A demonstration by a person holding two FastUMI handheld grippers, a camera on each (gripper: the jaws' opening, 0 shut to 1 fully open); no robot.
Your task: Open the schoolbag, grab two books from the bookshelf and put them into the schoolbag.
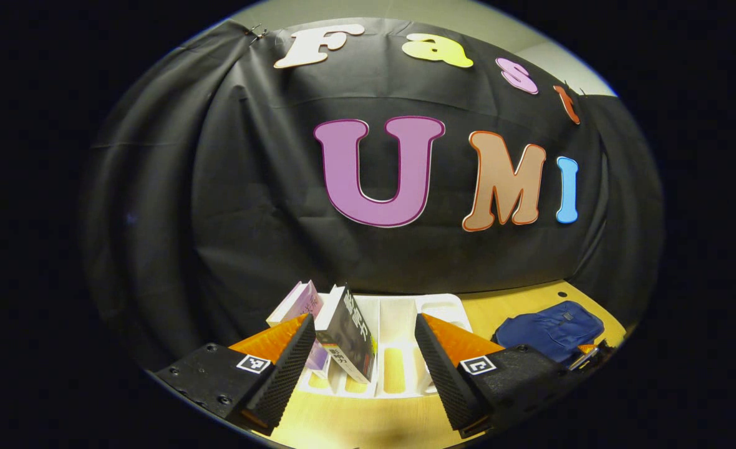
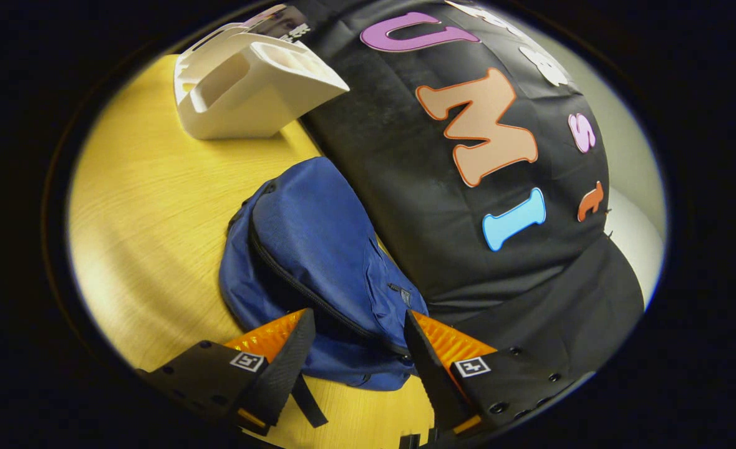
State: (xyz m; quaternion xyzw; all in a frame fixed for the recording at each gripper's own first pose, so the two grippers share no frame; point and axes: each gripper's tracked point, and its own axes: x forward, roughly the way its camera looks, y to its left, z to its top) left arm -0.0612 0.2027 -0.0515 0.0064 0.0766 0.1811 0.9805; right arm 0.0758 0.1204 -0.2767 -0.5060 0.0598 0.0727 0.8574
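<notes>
Left gripper view: left tongs [image 1: 365, 340] apart, facing the white bookshelf [image 1: 399, 312] where two books [image 1: 346, 333] lean left. Right gripper view: right tongs [image 2: 358, 337] spread over the zipped blue schoolbag [image 2: 318, 249], lying lengthwise along the table [image 2: 150, 206] by the wall.

The dark book [image 1: 349, 337], lower centre of the left gripper view, carries large pale characters down its cover, too blurred to read. Each claw body bears a small square black-and-white coded marker [image 1: 253, 363], with no legible lettering. No other readable text.
</notes>
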